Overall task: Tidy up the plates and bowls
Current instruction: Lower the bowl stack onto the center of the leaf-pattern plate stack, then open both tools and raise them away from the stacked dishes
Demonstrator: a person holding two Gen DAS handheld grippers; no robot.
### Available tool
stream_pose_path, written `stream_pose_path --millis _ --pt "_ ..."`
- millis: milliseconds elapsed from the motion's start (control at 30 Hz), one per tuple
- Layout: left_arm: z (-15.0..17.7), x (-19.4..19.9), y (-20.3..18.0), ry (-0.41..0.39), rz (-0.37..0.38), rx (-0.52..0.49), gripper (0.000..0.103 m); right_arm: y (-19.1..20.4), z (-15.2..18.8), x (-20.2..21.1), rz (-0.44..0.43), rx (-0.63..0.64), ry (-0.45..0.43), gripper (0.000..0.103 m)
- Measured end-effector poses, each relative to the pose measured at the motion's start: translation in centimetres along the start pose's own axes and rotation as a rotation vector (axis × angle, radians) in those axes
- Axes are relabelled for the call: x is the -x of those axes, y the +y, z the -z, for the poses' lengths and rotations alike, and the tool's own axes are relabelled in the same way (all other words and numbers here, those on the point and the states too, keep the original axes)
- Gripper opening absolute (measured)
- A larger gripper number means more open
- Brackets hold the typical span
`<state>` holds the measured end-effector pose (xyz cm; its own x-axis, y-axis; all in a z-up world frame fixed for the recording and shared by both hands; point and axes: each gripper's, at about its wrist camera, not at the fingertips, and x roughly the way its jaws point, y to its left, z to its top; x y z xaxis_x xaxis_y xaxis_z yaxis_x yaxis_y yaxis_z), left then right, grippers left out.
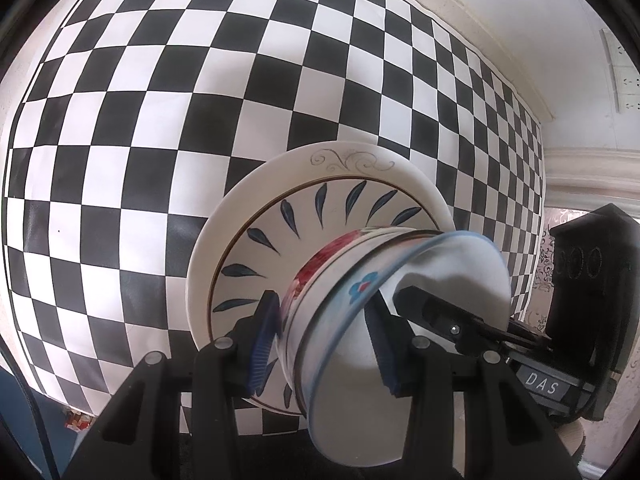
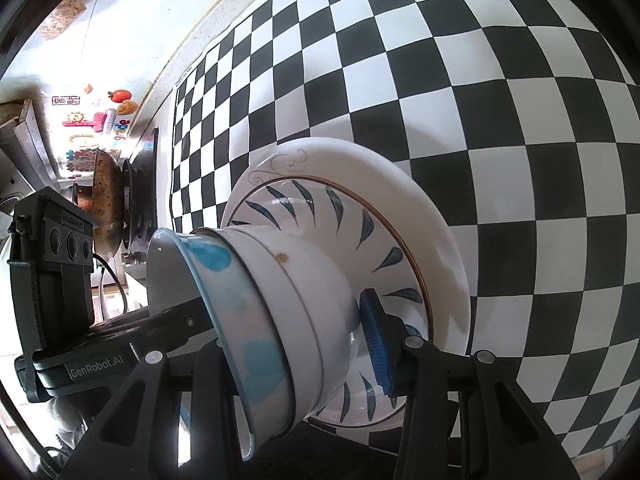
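Note:
A stack stands on the checkered cloth (image 1: 160, 120): a large white plate (image 1: 352, 164), a blue-leaf plate (image 1: 288, 216) on it, then nested bowls. The lower bowl (image 1: 316, 276) has a red flower pattern; the upper bowl (image 1: 440, 320) has a blue rim. My left gripper (image 1: 324, 340) straddles the walls of the nested bowls, one pad outside, one inside. My right gripper (image 2: 304, 344) straddles the same bowls (image 2: 280, 300) from the opposite side, one blue pad (image 2: 376, 344) outside below the lower bowl, the other finger hidden behind the rim. The stack shows in the right wrist view on the white plate (image 2: 400, 184).
The cloth (image 2: 480, 80) covers the counter around the stack. A wall with sockets (image 1: 624, 76) lies at the far right. A wok on a stove (image 2: 116, 208) and a fridge with magnets (image 2: 92, 120) lie beyond the cloth's edge.

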<state>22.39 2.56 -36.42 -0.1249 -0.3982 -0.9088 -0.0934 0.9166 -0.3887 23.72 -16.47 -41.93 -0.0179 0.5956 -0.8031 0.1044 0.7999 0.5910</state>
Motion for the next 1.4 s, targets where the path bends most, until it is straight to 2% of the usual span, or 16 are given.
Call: stream_pose_path --millis 100,267,300,333,367,400,467,500,567,633,700,800,933,1167,1300,1400 --pt "0.3 0.3 -0.2 -0.015 -0.022 -0.015 0.040 0.5 0.2 0.3 0.027 0.012 -0.007 0.044" --pt "1.6 2.0 -1.4 -0.099 -0.155 -0.055 0.042 2.3 1.0 2.5 0.172 0.091 -0.065 0.044" --pt "1.9 2.4 -1.5 -0.118 -0.177 -0.062 0.043 2.6 1.2 3.0 0.199 0.107 -0.083 0.048" --pt "2.2 2.8 -1.7 -0.139 -0.199 -0.067 0.043 2.9 1.5 3.7 0.227 0.120 -0.105 0.053" --pt "2.6 3.4 -1.9 -0.164 -0.226 -0.073 0.043 3.2 1.8 4.4 0.264 0.134 -0.128 0.068" --pt "2.8 3.7 -1.9 -0.177 -0.241 -0.074 0.043 3.4 2.1 5.0 0.293 0.149 -0.150 0.088" --pt "3.6 4.8 -2.2 -0.220 -0.264 -0.076 0.043 4.2 2.8 6.3 0.357 0.191 -0.201 0.103" --pt "4.0 5.2 -2.3 -0.239 -0.275 -0.075 0.046 4.7 3.4 7.0 0.403 0.220 -0.228 0.103" --pt "5.1 6.5 -2.5 -0.302 -0.291 -0.064 0.058 5.6 4.4 8.4 0.459 0.261 -0.281 0.103" --pt "6.1 7.7 -2.8 -0.360 -0.305 -0.042 0.081 6.5 5.7 9.8 0.488 0.298 -0.329 0.103" --pt "7.2 8.7 -3.3 -0.412 -0.317 -0.029 0.088 7.3 7.0 11.0 0.515 0.333 -0.363 0.103" --pt "9.1 10.0 -4.0 -0.477 -0.320 -0.016 0.088 8.7 9.2 12.9 0.522 0.374 -0.410 0.103" --pt "11.9 11.4 -5.1 -0.521 -0.314 -0.042 0.097 10.2 12.3 14.9 0.514 0.387 -0.460 0.103" --pt "16.7 14.4 -6.4 -0.605 -0.319 -0.095 0.097 11.6 18.5 17.9 0.509 0.342 -0.560 0.103" --pt "20.2 16.8 -7.0 -0.700 -0.362 -0.150 0.097 12.8 23.3 19.4 0.514 0.291 -0.624 0.103" --pt "22.9 18.4 -6.9 -0.728 -0.345 -0.181 0.101 14.0 26.9 20.4 0.513 0.276 -0.669 0.103"
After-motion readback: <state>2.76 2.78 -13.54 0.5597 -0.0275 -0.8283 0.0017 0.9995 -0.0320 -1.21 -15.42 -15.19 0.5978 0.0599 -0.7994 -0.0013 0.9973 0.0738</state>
